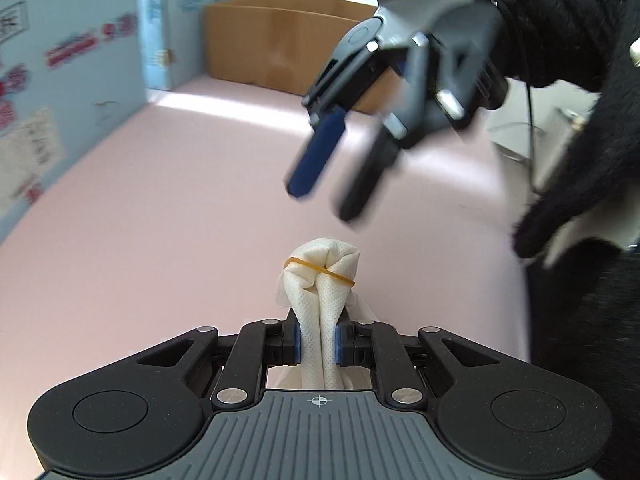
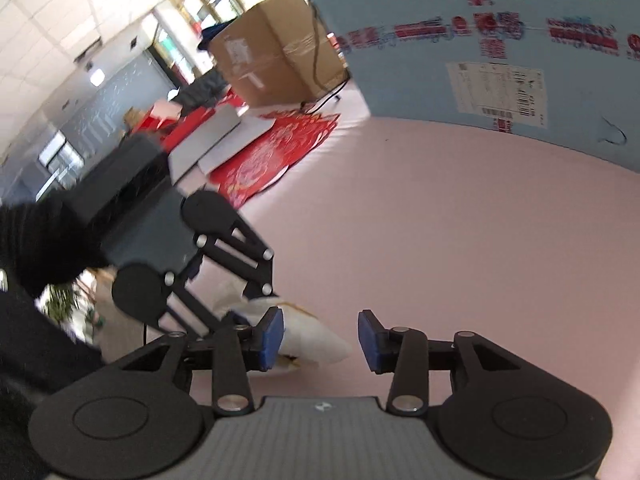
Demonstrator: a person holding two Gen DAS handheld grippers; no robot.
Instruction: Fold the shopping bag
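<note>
The right gripper (image 1: 332,196) is smeared by motion, the folded bag's (image 1: 320,320) lower end hides beneath the left gripper (image 1: 318,344), and the blue panel's (image 2: 500,40) red print is unreadable.

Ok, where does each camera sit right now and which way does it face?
Left wrist: on the left tongs, aimed down at the pink table; they pinch the rolled white bag with its rubber band. The right tongs and a black sleeve hang above.
Right wrist: on the right tongs, open, aimed down across the table toward a blue box. The left tongs and the sleeve show at left.
Shared: bag, table, blue box, each other's tongs.
</note>
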